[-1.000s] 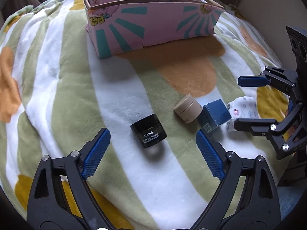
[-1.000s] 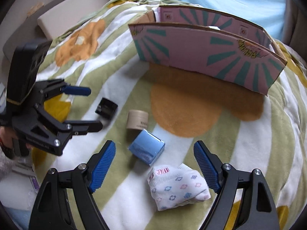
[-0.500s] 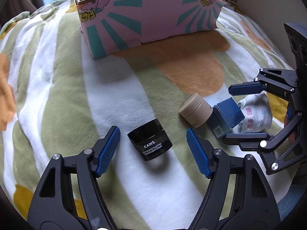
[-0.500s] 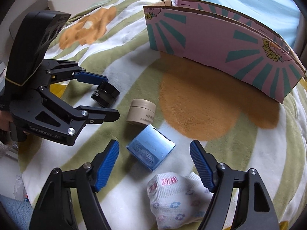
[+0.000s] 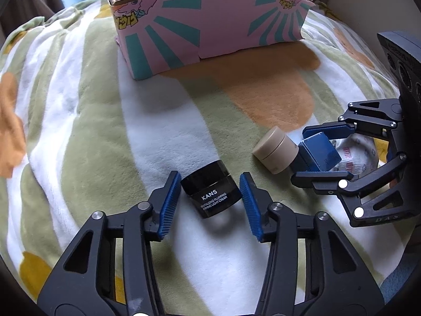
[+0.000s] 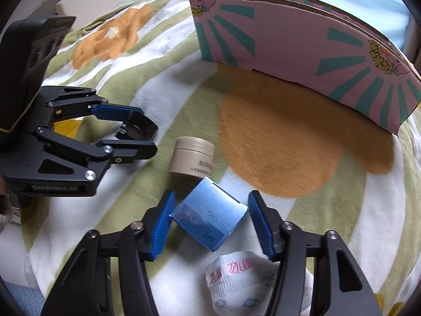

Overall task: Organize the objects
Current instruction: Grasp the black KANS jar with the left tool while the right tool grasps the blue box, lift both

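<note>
Jar (image 5: 211,195) between left gripper (image 5: 209,205) fingers

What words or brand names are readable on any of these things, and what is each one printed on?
"KANS", over "REVITALIZING PLUMPING FIRMING LIGHT CREAM": black jar.
"MARUBI", cut off at the edge: beige jar; the line below is too small to read.
"GenRobot.AI": left gripper.
Blue box: print too blurred.
Sock: pink letters unclear.
Pink box: yellow lettering unreadable.
</note>
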{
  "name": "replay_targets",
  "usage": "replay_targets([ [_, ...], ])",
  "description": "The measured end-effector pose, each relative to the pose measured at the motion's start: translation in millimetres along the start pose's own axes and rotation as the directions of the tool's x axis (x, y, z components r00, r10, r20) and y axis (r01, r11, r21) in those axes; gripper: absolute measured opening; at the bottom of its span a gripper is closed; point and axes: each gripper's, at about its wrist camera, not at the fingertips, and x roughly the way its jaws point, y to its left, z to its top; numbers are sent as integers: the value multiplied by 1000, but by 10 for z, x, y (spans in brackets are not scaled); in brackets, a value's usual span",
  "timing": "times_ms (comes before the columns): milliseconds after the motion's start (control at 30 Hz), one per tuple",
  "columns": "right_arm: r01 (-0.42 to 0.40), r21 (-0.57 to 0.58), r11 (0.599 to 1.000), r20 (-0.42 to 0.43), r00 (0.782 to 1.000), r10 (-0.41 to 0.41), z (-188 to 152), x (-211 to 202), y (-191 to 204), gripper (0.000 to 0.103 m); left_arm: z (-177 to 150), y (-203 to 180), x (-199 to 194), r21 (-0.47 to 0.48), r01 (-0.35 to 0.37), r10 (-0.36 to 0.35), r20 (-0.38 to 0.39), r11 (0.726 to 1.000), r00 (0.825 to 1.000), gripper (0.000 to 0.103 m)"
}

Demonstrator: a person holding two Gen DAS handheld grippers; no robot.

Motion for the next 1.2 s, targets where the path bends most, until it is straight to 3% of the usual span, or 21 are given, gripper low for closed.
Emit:
replay_targets([
  [700, 12, 16, 1000, 8, 1000, -12, 80, -177, -41, 47, 45, 46, -159, -45, 25, -25, 7, 999, 1000, 42],
  [1200, 19, 63, 998, 53, 998, -23, 432, -773, -270, 47, 559, 18, -679, -117, 37, -31, 57, 992, 998, 42],
])
